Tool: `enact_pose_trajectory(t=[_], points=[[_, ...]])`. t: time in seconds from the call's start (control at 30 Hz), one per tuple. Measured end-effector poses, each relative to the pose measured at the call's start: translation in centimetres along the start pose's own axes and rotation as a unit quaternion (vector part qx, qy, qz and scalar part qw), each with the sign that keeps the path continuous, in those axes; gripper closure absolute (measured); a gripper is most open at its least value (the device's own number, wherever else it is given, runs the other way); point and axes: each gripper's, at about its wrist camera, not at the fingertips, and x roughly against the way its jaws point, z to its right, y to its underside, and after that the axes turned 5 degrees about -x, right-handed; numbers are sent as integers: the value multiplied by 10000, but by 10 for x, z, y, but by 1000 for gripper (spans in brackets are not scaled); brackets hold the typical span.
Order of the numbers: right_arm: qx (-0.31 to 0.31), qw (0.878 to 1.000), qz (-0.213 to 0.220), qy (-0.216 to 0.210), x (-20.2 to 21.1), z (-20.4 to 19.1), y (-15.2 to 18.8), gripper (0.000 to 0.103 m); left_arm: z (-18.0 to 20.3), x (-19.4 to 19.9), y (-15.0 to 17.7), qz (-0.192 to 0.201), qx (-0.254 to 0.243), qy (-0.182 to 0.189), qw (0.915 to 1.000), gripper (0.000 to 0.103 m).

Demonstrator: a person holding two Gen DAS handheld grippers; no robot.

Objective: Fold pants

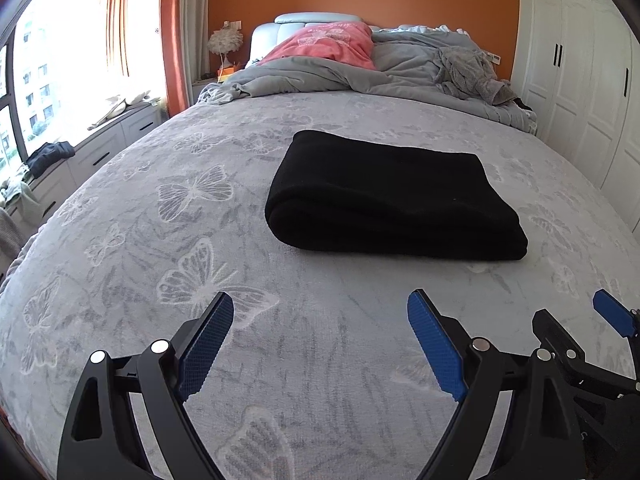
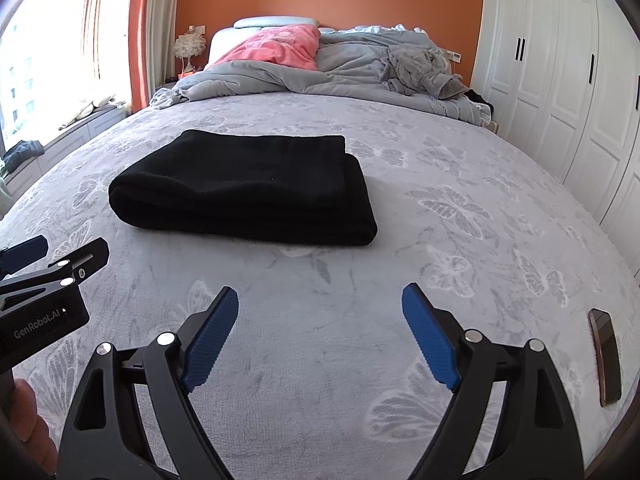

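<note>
Nearest to us, both sets of fingers hang over the bed, and we go through the scene from the biggest thing down. We see the bed spread with a grey butterfly-print cover that fills both views, with a rumpled grey duvet and a pink pillow pushed up toward the headboard. We find the black pants lying on the cover in the middle of the bed, already a compact, layered rectangle with a rounded fold at the near left corner and its edges roughly lined up. We judge the folding done, or all but done: no leg or waistband trails loose that we can make out, and at most a little squaring or smoothing remains. We see a dark phone lying on the cover well off to the right, apart from the pants.

We hold the left gripper tilted down toward the cover, short of the pants and not touching them, its blue fingers spread wide with nothing between. We hold the right gripper just beside it, angled down likewise, fingers wide apart and empty, well clear of the folded bundle. Each gripper shows at the edge of the other's view, so we judge the two hands close together, side by side
</note>
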Motion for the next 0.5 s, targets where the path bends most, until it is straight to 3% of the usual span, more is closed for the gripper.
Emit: enact_pose_trajectory(t=[0.5], points=[[-17, 10000, -26, 1, 0, 0, 1, 21, 9, 1, 1, 28, -271, -35, 9996, 17]])
